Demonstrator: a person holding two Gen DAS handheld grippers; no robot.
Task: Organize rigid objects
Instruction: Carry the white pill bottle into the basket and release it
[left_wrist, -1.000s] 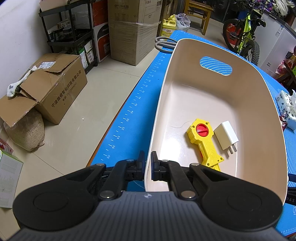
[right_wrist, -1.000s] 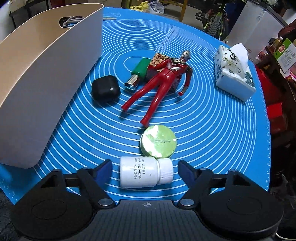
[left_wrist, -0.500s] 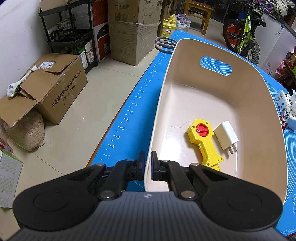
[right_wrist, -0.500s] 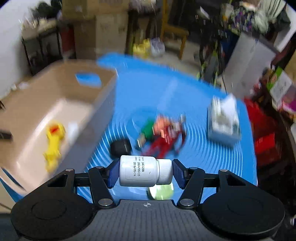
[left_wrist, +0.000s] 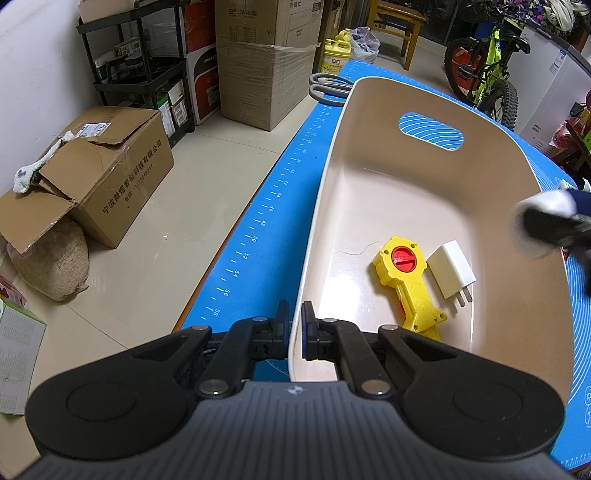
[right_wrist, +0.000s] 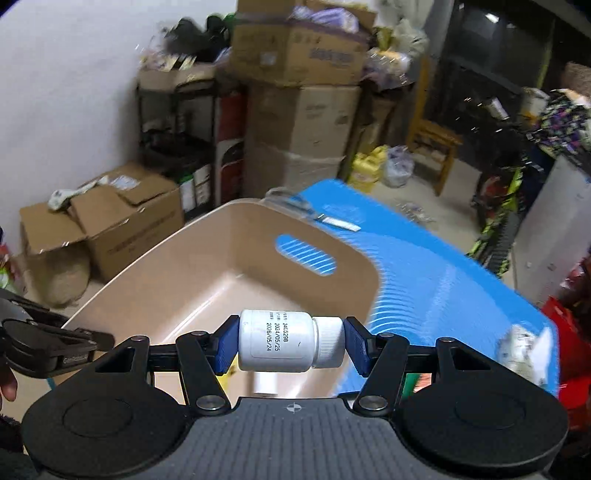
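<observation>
My left gripper (left_wrist: 292, 325) is shut on the near rim of the beige bin (left_wrist: 334, 192), one pad on each side of the wall. Inside the bin lie a yellow toy with a red dial (left_wrist: 406, 280) and a white charger plug (left_wrist: 451, 274). My right gripper (right_wrist: 290, 345) is shut on a white pill bottle (right_wrist: 288, 345), held sideways by its base and cap, in the air over the near end of the bin (right_wrist: 184, 273). In the left wrist view the right gripper (left_wrist: 546, 229) shows as a blur at the bin's right rim.
Blue mat (left_wrist: 258, 221) covers the table; grey-handled scissors (left_wrist: 325, 86) lie beyond the bin. A tissue pack (right_wrist: 524, 350) sits on the mat at right. Cardboard boxes (left_wrist: 107, 173), a black shelf (left_wrist: 136, 74) and a bicycle (left_wrist: 480, 74) stand around the table.
The right gripper closed on the pill bottle, lifted it off the mat and carried it left over the bin. The left gripper kept its hold on the rim, unmoved.
</observation>
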